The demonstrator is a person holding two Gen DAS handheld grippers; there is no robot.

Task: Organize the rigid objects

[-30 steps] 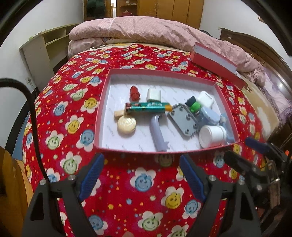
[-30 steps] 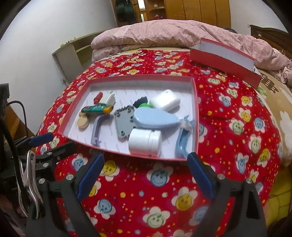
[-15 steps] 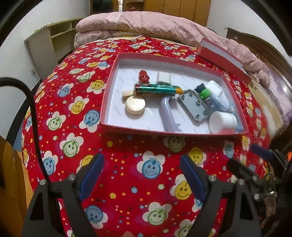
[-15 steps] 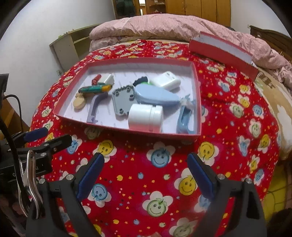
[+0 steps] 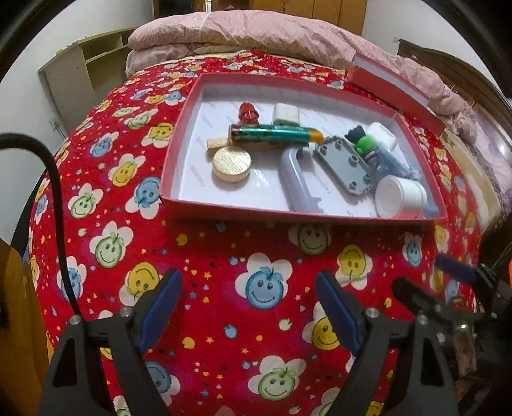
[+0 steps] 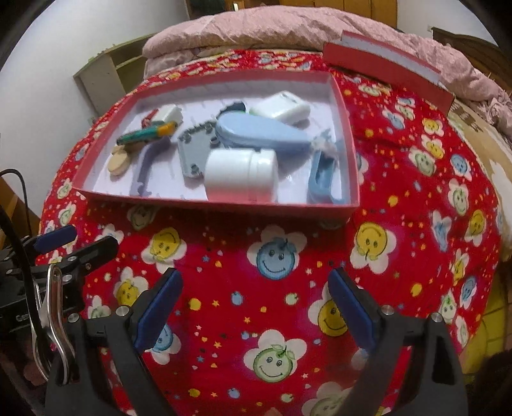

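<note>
Both tongs, left (image 5: pixel 248 307) and right (image 6: pixel 254 307), hang spread and empty over the bedspread (image 5: pixel 256 262), near side of the box (image 5: pixel 300 212). Every small object I see lies inside it: jar (image 6: pixel 240 174), coin (image 5: pixel 231 164), tube (image 5: pixel 275 133). Sorted or just dumped, I can't judge. Lid (image 6: pixel 387 67) rests far right by a pink quilt (image 6: pixel 272 28); a shelf (image 5: pixel 83 80) stands left.

One red box (image 5: pixel 198 204) is sitting on the bedspread, and one red lid (image 5: pixel 393 80) is lying behind it. Inside the box, the following are lying:
- one white jar (image 5: pixel 400 196)
- one gold disc (image 5: pixel 231 163)
- one green tube (image 5: pixel 275 133)
- one red figure (image 5: pixel 249 112)
- one grey plate (image 5: pixel 344 168)
- one lilac handle (image 5: pixel 296 182)
- two white blocks (image 5: pixel 285 113) (image 5: pixel 380 134)
- one blue oval case (image 6: pixel 262 134)
- one blue clip (image 6: pixel 321 176)
</note>
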